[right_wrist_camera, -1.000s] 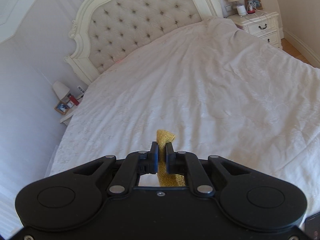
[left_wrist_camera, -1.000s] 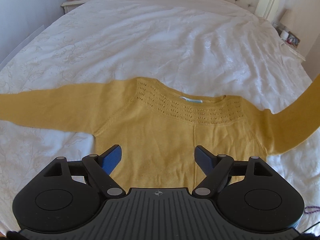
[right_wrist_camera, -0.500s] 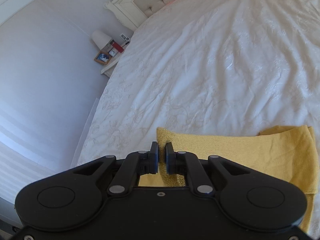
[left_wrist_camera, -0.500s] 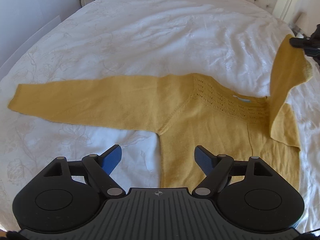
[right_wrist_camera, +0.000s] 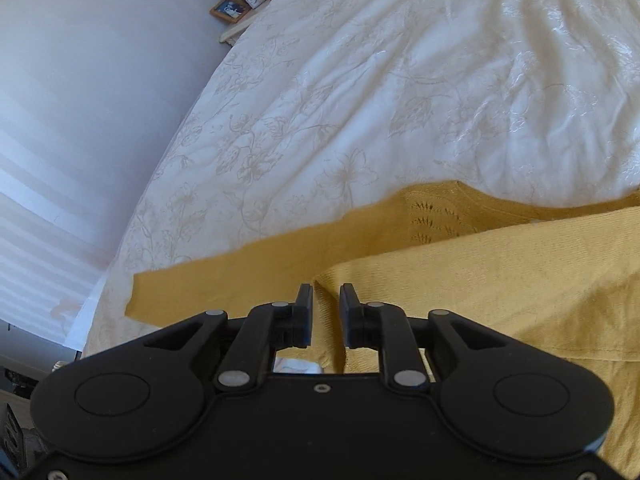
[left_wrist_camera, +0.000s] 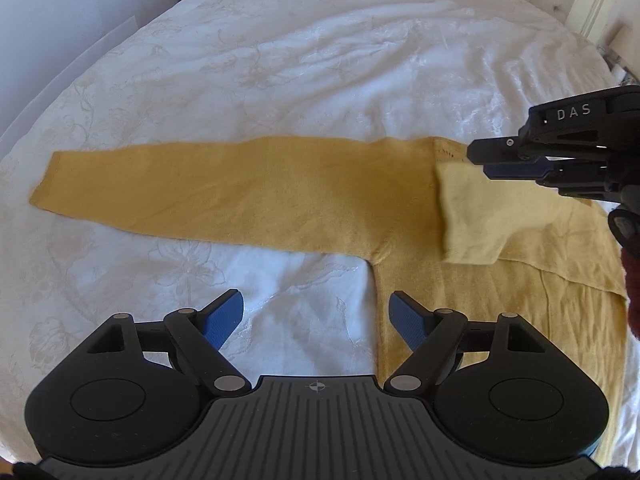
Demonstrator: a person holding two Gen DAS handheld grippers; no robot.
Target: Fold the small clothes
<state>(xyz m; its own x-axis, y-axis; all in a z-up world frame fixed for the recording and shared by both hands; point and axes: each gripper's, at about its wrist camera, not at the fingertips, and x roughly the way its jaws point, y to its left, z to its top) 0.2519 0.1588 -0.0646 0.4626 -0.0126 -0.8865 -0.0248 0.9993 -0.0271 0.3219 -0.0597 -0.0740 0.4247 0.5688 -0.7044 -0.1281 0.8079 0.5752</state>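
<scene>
A mustard-yellow sweater (left_wrist_camera: 480, 300) lies flat on the white bedspread (left_wrist_camera: 320, 60). Its left sleeve (left_wrist_camera: 200, 196) stretches out straight to the left. The other sleeve (left_wrist_camera: 468, 220) is folded across the chest, cuff pointing left. My right gripper (left_wrist_camera: 480, 162) hovers at that cuff; in the right wrist view its jaws (right_wrist_camera: 326, 300) are opening, with the cuff corner (right_wrist_camera: 480, 280) lying loose between them, not pinched. My left gripper (left_wrist_camera: 316, 314) stands open and holds nothing, above the sweater's side edge below the armpit.
A nightstand with a photo frame (right_wrist_camera: 230, 9) and lamp stands beyond the bed's left edge by the wall. The tufted headboard (left_wrist_camera: 580, 0) is at far right. A person's dark red sleeve (left_wrist_camera: 632, 280) shows at the right edge.
The right gripper carried the sleeve down and across onto the sweater's chest, and its jaws have parted. The left gripper slid left, bringing the outstretched sleeve into view.
</scene>
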